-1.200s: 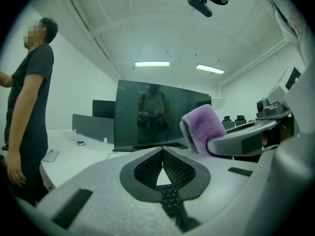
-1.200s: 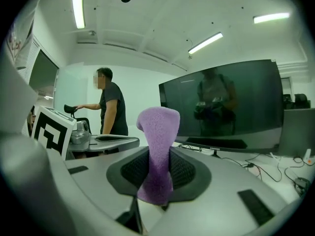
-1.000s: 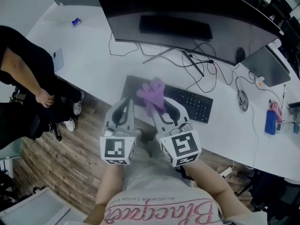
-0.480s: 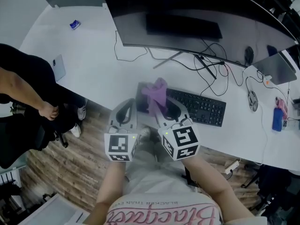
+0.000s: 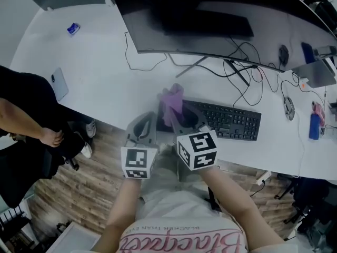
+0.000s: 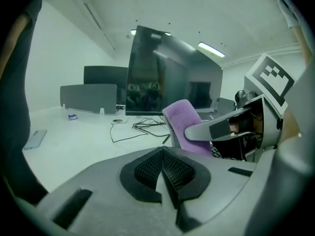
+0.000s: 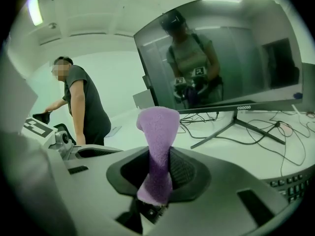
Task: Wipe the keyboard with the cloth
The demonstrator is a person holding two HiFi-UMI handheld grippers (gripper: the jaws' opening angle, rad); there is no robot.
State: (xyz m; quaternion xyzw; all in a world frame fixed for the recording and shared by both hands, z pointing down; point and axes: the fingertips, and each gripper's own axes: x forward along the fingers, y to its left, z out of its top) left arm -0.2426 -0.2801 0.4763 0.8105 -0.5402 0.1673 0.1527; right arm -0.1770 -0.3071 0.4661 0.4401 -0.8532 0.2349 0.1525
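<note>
Cloth [image 7: 158, 132] clamped in right tongs [image 7: 156, 175], pointing forward, keyboard [image 5: 231, 121] lying crosswise

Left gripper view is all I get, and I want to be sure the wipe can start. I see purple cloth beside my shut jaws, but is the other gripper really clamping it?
Observer: Yes. In the right gripper view the right gripper has its jaws shut on the purple cloth, which stands up between them.
Operator: Where is the keyboard? I barely see it.
Observer: In the head view the keyboard lies on the white desk in front of the monitor. The cloth shows at its left end, but I cannot tell whether it touches.
Operator: Anything to its right?
Observer: A mouse lies on the desk, apart from the keyboard.
</note>
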